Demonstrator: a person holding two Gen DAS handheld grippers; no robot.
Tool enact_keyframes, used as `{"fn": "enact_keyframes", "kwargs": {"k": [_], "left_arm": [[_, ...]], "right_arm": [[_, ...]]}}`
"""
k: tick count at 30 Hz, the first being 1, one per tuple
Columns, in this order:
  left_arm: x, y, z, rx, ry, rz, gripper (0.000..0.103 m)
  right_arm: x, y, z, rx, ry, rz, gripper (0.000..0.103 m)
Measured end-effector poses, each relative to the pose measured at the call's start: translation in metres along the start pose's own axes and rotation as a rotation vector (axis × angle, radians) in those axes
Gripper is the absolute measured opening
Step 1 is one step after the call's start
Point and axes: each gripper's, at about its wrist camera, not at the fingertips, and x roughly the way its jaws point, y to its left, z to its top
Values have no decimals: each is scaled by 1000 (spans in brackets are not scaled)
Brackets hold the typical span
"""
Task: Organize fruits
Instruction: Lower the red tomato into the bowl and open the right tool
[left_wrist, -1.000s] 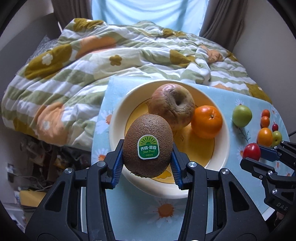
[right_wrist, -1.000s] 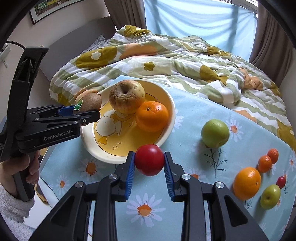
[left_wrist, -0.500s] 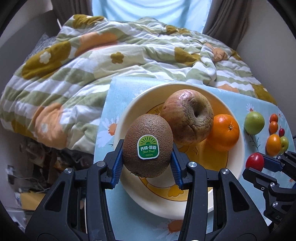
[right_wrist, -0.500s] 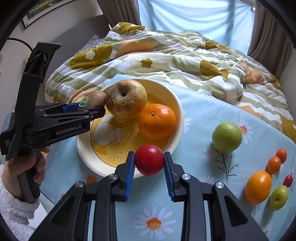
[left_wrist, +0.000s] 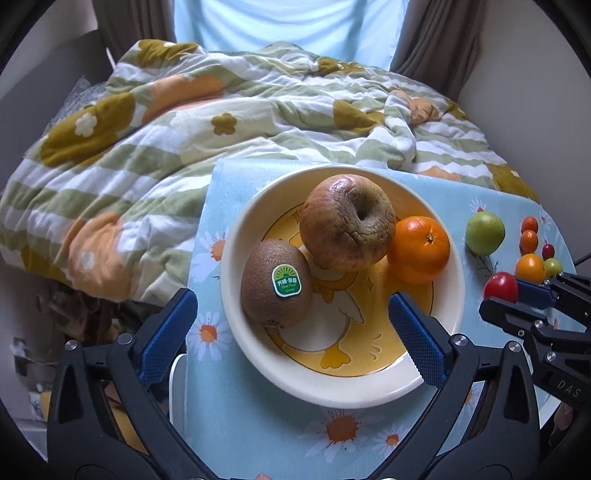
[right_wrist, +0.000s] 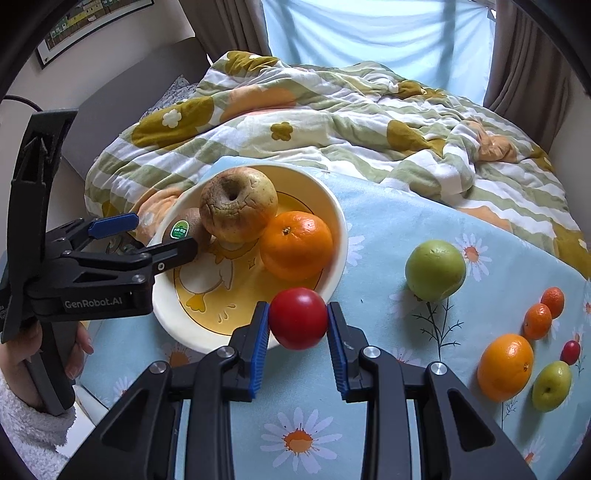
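Kiwi (left_wrist: 276, 283): lying in my yellow duck bowl (left_wrist: 332, 387), sticker facing up, touching the wrinkled apple (left_wrist: 346, 222) behind it.
Left gripper (left_wrist: 291, 332): my 2 blue-padded fingers (left_wrist: 168, 334) are spread wide apart, one outside the bowl's near-left rim, the other over its near-right side; the kiwi sits between and ahead of them, touching neither pad.
Right gripper (right_wrist: 297, 345): clamped on the red tomato (right_wrist: 298, 318), both blue pads pressed against its sides, held just at the bowl's near rim as my right wrist camera sees it.
Bowl contents: 3 fruits, namely kiwi at the left, wrinkled apple in the middle toward the back, orange (left_wrist: 418, 249) at the right and touching the apple.
Table cover (right_wrist: 369, 236): light blue cloth printed with daisies, the bowl resting on it.
Loose fruit on the cloth: 1 green apple (right_wrist: 435, 270) well to the right of the bowl; further right, a cluster of 2 small oranges (right_wrist: 537, 320), 1 larger orange (right_wrist: 505, 367), 1 small red fruit (right_wrist: 570, 352) and 1 small green apple (right_wrist: 552, 386).
Left hand (right_wrist: 75, 354): gripping the black handle of the left gripper, white fuzzy sleeve at the wrist.
Background: bed with a green-striped floral quilt (left_wrist: 184, 129) just behind the table, curtains beyond it.
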Motion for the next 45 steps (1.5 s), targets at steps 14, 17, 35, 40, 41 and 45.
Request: {"fn": "enact_keyframes", "kwargs": {"k": [14, 17, 35, 40, 41, 45], "left_arm": [[-31, -6, -43, 8, 32, -11, 103], [-32, -7, -53, 9, 40, -15, 103], [-38, -8, -76, -20, 58, -3, 103], [-46, -9, -78, -12, 55, 7, 103], [-48, -9, -78, -14, 60, 9, 103], [-58, -8, -76, -7, 58, 10, 103]], "right_arm": [[13, 8, 18, -74, 28, 60, 28], [23, 14, 20, -84, 40, 80, 28], [35, 23, 11, -92, 63, 124, 73], [22, 20, 8, -76, 19, 119, 100], [18, 20, 8, -76, 12, 111, 102], [0, 20, 8, -63, -16, 93, 102]]}}
